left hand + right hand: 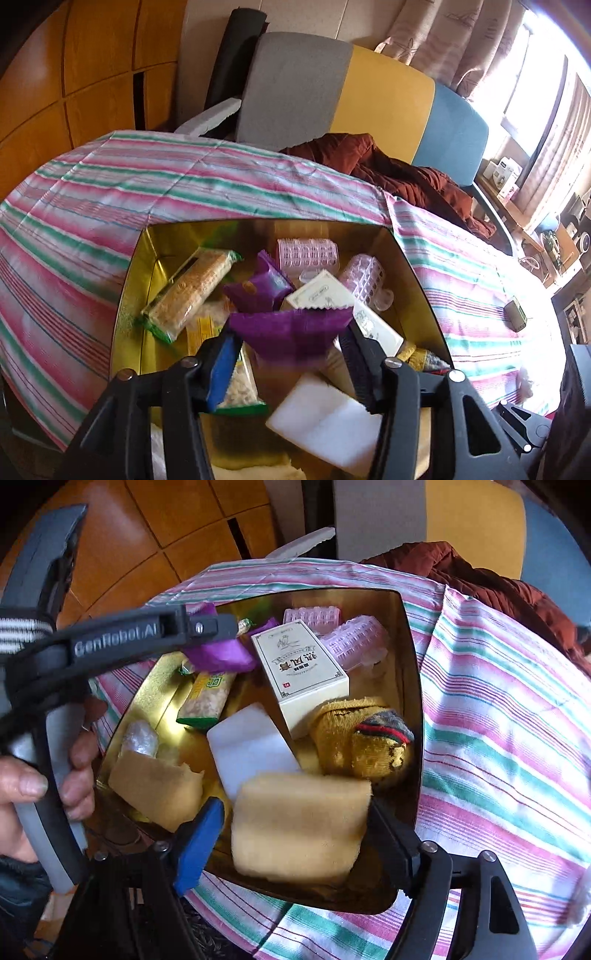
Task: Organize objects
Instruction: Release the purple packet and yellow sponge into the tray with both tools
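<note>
A gold tin box (127, 295) (412, 686) stands on a striped cloth. It holds a cracker pack (192, 291), pink hair rollers (308, 253), a white carton (301, 672), a white foam block (249, 749), yellow socks (354, 738) and a torn tan sponge piece (155, 786). My left gripper (291, 354) is shut on a purple snack packet (291, 334) above the box; the right wrist view shows this gripper (221, 635) over the box's far left, carried by a hand (79, 771). My right gripper (295, 834) is shut on a tan sponge (299, 827) over the box's near edge.
The pink, green and white striped cloth (184, 181) covers the surface around the box. A rust-brown jacket (406, 173) lies behind it, before grey, yellow and blue chair backs (384, 99). A small dark tin (515, 314) sits on the cloth at right. Cluttered shelves stand far right.
</note>
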Demonstrator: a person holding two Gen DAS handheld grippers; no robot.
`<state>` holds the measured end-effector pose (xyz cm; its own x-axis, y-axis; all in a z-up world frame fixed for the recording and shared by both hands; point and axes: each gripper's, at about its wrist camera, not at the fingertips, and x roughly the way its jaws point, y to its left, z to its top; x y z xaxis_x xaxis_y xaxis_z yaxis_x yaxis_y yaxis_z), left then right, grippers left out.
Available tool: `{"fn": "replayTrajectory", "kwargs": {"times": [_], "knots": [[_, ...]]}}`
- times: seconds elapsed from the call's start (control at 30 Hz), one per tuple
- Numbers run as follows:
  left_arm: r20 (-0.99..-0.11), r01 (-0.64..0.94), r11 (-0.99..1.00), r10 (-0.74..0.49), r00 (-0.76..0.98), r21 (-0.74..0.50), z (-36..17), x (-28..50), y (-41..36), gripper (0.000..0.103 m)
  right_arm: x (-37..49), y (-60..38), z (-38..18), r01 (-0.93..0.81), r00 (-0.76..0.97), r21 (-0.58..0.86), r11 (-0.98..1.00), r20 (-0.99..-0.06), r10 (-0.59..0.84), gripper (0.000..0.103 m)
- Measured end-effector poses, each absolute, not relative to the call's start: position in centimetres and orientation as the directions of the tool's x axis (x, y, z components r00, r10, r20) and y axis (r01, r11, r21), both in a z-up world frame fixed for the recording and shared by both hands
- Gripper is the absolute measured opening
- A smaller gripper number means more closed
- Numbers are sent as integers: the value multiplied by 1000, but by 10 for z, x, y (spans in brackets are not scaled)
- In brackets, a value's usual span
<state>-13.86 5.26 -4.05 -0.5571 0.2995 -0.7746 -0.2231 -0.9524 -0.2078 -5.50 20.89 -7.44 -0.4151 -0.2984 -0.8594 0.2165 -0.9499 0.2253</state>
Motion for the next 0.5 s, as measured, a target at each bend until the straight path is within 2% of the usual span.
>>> {"fn": "replayTrajectory", "kwargs": {"times": [0.03,0.13,0.5], "knots": [[-777,-220,-955,292,-557,-201,-42,-136,52,58,-54,208,-74,216,-416,226,-950,-859,-299,81],[-777,-219,-959,273,-567,-178,-43,-126,50,60,-51,207,-71,213,-429,205,-955,-859,-280,92],[-764,-191,-977,198,-614,-99,-42,-94,39,61,-44,207,-69,196,-443,201,-960,-855,-270,97]]}}
